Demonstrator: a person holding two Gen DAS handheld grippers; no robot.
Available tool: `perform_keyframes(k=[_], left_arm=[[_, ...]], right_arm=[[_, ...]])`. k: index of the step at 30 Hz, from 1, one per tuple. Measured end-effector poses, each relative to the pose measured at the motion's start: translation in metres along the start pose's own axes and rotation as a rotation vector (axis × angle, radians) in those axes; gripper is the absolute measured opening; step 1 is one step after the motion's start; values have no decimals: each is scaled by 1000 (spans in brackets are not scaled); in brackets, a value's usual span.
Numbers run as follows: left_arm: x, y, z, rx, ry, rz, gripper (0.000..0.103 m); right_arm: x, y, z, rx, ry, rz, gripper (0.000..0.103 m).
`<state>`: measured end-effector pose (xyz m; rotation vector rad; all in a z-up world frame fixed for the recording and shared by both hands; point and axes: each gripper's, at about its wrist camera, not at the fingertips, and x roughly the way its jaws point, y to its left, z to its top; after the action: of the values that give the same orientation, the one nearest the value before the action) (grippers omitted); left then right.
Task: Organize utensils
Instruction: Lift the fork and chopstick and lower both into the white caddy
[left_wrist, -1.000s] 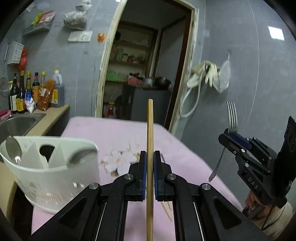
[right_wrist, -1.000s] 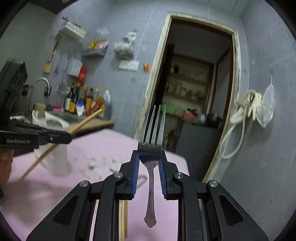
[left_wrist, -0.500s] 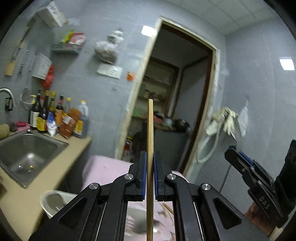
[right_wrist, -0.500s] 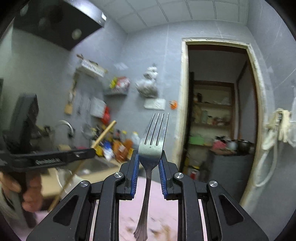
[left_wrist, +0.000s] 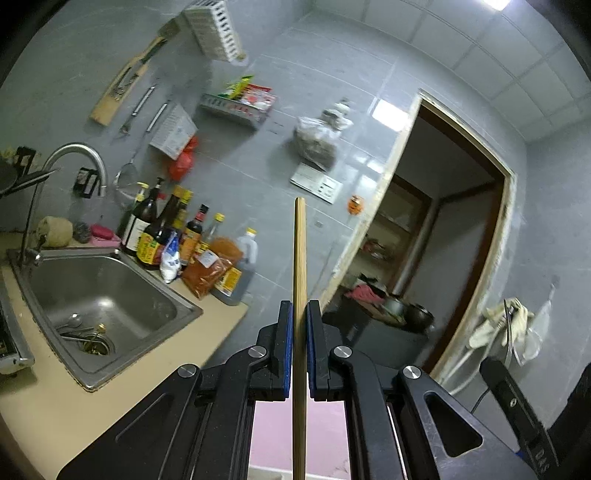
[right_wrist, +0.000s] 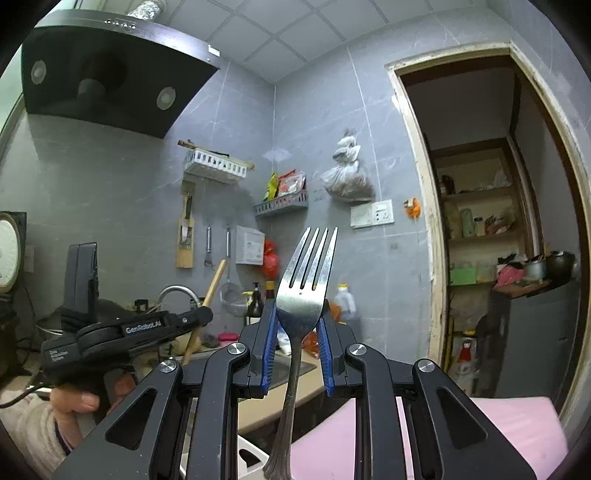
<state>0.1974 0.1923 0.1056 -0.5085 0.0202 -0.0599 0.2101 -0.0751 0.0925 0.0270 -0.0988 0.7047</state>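
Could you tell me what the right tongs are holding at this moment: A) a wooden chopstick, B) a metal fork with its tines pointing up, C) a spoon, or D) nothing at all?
B: in the right wrist view the right tongs are clamped on the neck of a metal fork, tines up, while the wooden chopstick sits in the left tongs.

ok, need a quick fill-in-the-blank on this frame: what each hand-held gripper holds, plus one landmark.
1. The left hand-held gripper is shut on a wooden ____.
2. The right hand-held gripper is shut on a metal ____, tines pointing up.
3. In the left wrist view, bottles stand on the counter beside the steel ____.

Missing words: chopstick; fork; sink.
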Motion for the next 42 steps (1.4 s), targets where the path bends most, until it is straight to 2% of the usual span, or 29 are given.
perform_keyframes(k=[9, 15, 23, 29, 33, 39, 42], left_arm=[[2, 7, -24, 39, -46, 89, 5], [-1, -1, -44, 109, -36, 116, 5], [-9, -5, -72, 163, 56, 134, 5], [-11, 5, -83, 148, 138, 136, 5], [-18, 5, -84, 142, 166, 111, 5], [-28, -8, -78, 183, 179, 79, 11], [-34, -20, -74, 214, 170, 55, 28]], right_arm=[[15, 4, -31, 2, 102, 27, 18], [19, 2, -49, 4, 180, 34, 18], [21, -1, -71, 16, 279, 50, 19], [16, -2, -75, 26, 307, 55, 20], [12, -3, -75, 29, 310, 54, 30], [5, -4, -72, 36, 296, 56, 31], [0, -6, -65, 42, 269, 45, 39]])
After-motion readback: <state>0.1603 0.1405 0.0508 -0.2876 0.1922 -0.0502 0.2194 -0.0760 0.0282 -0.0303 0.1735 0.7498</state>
